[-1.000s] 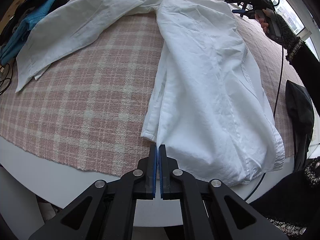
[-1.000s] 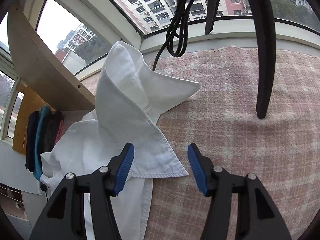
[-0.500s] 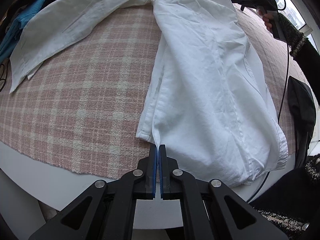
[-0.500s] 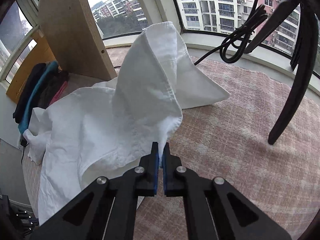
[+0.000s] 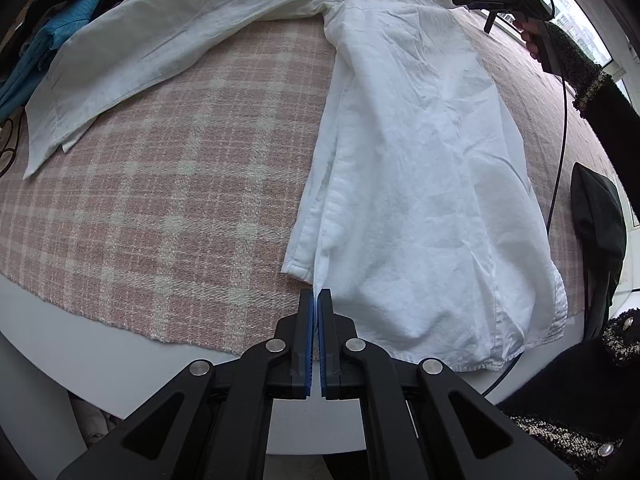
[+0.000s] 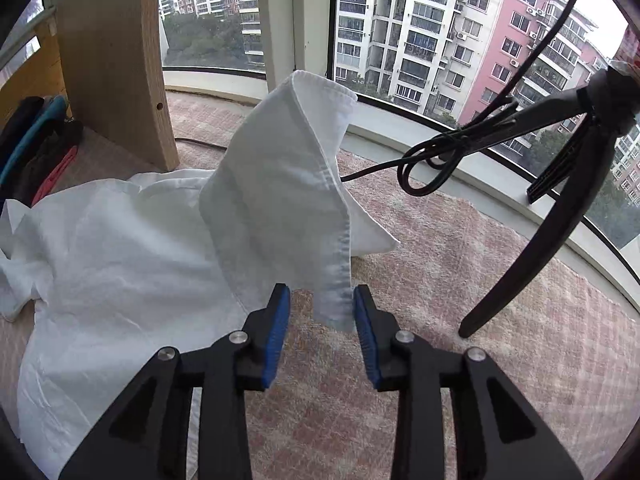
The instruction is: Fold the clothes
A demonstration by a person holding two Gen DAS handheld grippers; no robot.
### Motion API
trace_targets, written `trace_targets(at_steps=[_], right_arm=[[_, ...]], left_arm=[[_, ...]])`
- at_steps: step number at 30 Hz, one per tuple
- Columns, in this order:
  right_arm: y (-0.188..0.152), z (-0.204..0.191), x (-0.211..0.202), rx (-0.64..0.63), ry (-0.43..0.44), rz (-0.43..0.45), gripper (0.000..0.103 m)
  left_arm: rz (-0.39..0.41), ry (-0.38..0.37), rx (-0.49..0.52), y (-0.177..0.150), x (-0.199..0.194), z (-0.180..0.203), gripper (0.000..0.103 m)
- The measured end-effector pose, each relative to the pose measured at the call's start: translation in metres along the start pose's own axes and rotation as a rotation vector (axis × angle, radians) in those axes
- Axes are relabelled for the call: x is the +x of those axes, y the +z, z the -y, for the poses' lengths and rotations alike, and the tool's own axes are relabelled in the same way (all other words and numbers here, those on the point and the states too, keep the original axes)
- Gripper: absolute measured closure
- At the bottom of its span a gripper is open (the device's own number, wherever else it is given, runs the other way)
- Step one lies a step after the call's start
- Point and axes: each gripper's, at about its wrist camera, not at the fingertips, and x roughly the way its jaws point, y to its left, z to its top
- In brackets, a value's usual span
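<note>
Left wrist view: creased white shirt (image 5: 416, 168) hem is pinched by left gripper (image 5: 315, 300) on woven pink plaid cloth (image 5: 160, 200). Right gripper (image 6: 322, 312), clamped half a second ago, has just been opened; stiff collar (image 6: 288, 200) hangs between its jaws.

Left gripper (image 5: 315, 300) pinched closed; right gripper (image 6: 322, 312) apparently just parted.

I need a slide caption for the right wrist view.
Right gripper fingers open around the raised collar of a white shirt.

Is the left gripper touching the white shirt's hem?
Touching. The left wrist view shows the left gripper shut, with the corner of the white shirt pinched between its blue pads.
</note>
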Motion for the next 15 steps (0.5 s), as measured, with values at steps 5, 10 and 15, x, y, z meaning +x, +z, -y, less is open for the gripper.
trace_targets(at_steps=[5,10,15], right_arm=[[-0.033,0.006,-0.057,0.061,0.195,0.0,0.064],[-0.093,-0.023,-0.101,0.086,0.425,-0.052,0.064],[-0.145,-0.058,-0.093,0.117,0.529,-0.164,0.064]], left_arm=[[0.022,-0.006,0.029,-0.004,-0.01,-0.009,0.097],[0.049,-0.038,0.017,-0.004,-0.013,-0.023,0.093],[0.056,-0.054,0.075,0.003,-0.016,-0.012,0.095]])
